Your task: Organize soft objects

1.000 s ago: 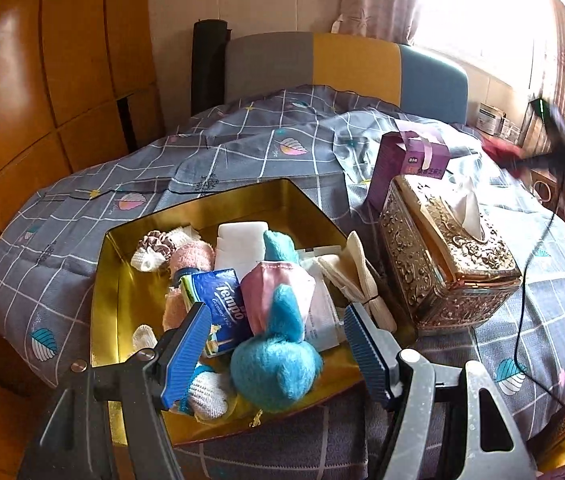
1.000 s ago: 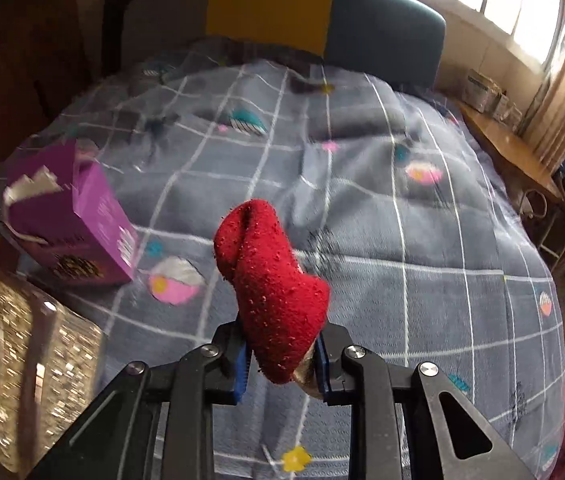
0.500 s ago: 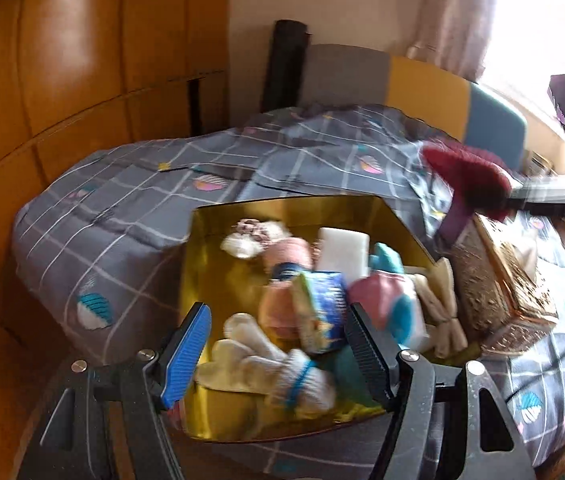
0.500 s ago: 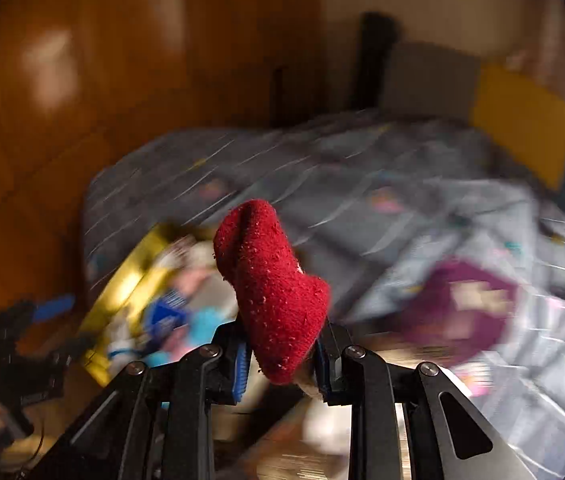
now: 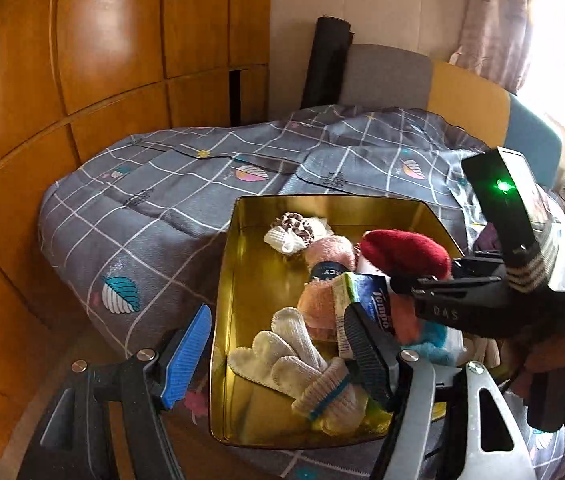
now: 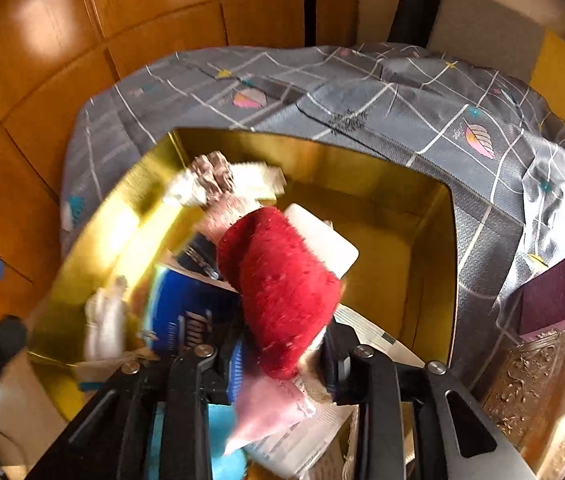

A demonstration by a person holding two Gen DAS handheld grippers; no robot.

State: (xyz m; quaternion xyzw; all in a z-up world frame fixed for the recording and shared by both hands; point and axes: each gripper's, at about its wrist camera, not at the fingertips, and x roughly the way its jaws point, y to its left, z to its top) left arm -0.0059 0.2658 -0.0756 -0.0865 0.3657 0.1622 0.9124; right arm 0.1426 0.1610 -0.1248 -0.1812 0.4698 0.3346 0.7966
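The right hand-held gripper (image 6: 282,356) has its fingers clenched on a fuzzy dark red sock (image 6: 278,288), holding it above the middle of the shiny gold rectangular metal tin (image 5: 238,264) that sits on the grey checked quilt (image 5: 154,216). Beneath the sock lie a blue Tempo tissue packet (image 5: 370,304), a white knitted work glove with a blue cuff band (image 5: 294,364), a peach fleecy sock (image 5: 318,308) and a white rectangular pad (image 6: 322,240). The left gripper (image 5: 278,356) hovers at the tin's near edge with its blue-padded fingers spread wide and grasping nothing.
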